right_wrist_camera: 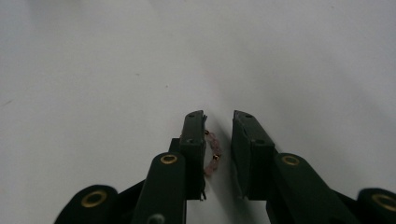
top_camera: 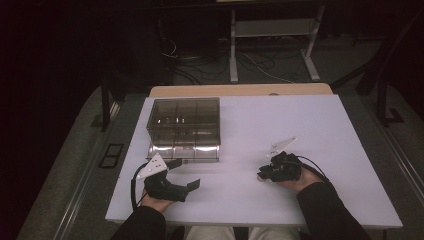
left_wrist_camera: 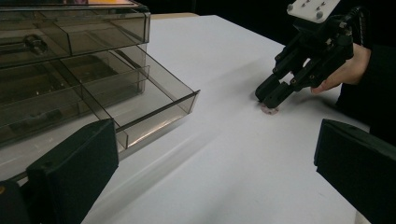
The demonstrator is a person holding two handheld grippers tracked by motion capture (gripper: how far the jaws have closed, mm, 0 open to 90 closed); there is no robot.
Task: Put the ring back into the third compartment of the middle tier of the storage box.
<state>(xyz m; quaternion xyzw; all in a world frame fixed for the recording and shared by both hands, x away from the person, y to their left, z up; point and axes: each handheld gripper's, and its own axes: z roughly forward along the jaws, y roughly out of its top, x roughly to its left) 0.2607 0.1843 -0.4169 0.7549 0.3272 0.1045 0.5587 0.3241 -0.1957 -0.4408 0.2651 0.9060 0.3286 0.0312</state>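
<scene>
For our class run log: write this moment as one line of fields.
left gripper: open, idle | right gripper: jaws around pink bead bracelet, gap on one side | bracelet: on white table | organiser drawer: open

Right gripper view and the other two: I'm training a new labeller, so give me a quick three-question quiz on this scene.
1. True or false: the bottom drawer of the smoky plastic box is pulled out.
2. What lies between the jaws of the right claw? A) a pink bead string B) a screw C) a coin
3. Fill in: the jaws of the left claw stand wide ____.
Key: 1 true; 2 A; 3 open.
</scene>
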